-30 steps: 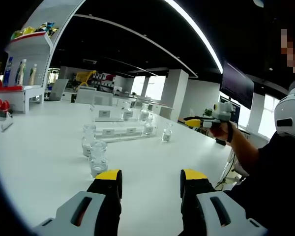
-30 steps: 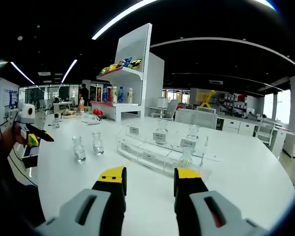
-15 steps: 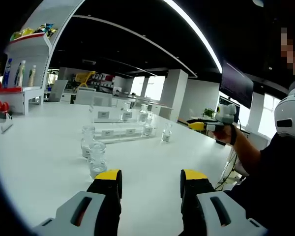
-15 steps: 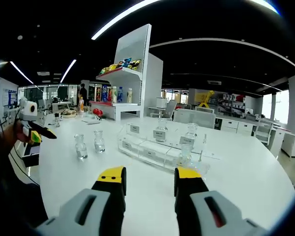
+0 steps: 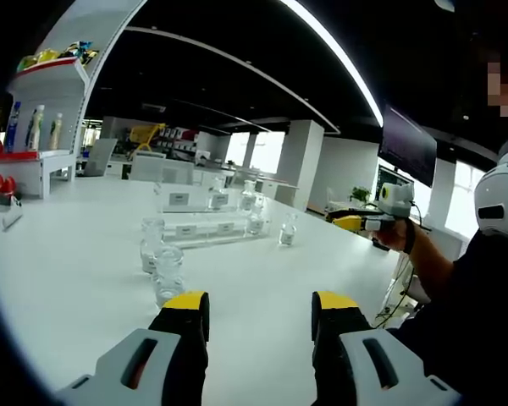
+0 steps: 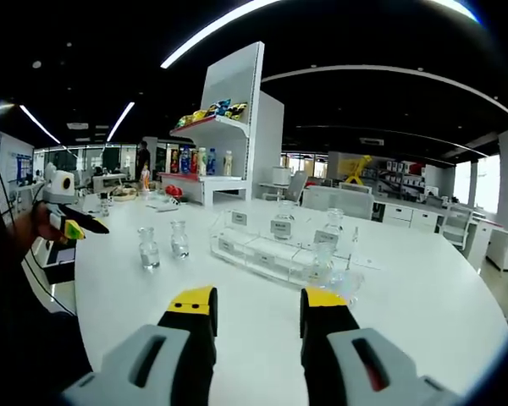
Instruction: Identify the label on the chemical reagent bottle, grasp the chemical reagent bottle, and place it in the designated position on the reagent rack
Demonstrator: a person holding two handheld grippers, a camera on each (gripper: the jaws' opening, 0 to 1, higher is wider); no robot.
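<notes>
Approach phase. The right gripper [image 6: 257,306], jaws spread and empty, is being carried closer to the reagent rack [image 6: 271,255] than a second ago; no grasp is being attempted yet. The left gripper [image 5: 260,306] is likewise spread. Two reagent bottles [image 6: 163,245] are standing upright at 11 o'clock, necks pointing up, long axes vertical.

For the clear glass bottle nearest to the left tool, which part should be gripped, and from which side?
Probably the narrow neck of the clear glass reagent bottle, just under its wider lip. It stands upright on the white table, so the left tool, jaws open, can come in level from the near side, away from the second bottle behind it.
</notes>
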